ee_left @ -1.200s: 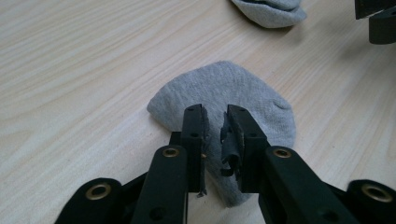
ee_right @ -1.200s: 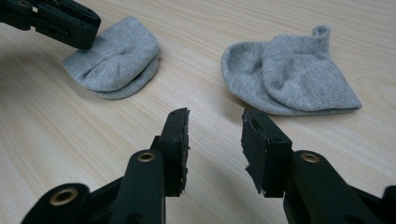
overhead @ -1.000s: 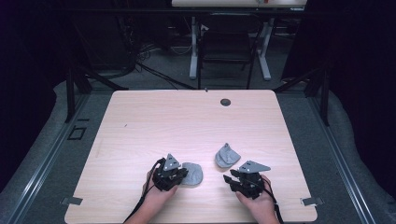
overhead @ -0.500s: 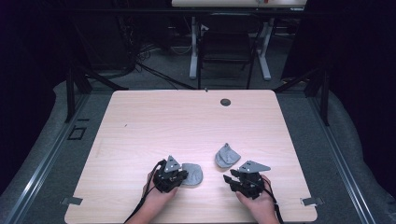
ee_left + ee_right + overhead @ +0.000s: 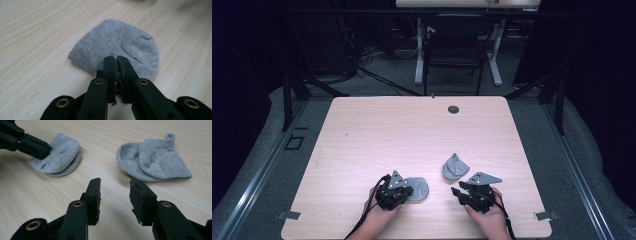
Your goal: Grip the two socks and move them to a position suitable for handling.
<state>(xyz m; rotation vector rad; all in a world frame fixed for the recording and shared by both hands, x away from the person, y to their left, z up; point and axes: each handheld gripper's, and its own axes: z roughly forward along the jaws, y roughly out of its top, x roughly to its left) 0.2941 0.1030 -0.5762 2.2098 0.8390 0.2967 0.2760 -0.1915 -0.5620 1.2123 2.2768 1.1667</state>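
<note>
Two small grey socks lie on the wooden table [image 5: 377, 135]. The folded left sock [image 5: 419, 188] [image 5: 117, 40] has my left gripper [image 5: 406, 193] [image 5: 115, 59] shut on its near edge, with fabric pinched between the tips. In the right gripper view that same sock [image 5: 62, 155] is at upper left, with the left gripper [image 5: 47, 151] biting its side. The other sock [image 5: 454, 168] [image 5: 155, 160] lies flat with its cuff curled up. My right gripper [image 5: 458, 193] [image 5: 115, 186] is open just short of it, with nothing between its jaws.
A round dark grommet [image 5: 453, 109] sits near the table's far edge. Dark floor, table legs and cables lie beyond the table. Both hands rest near the front edge.
</note>
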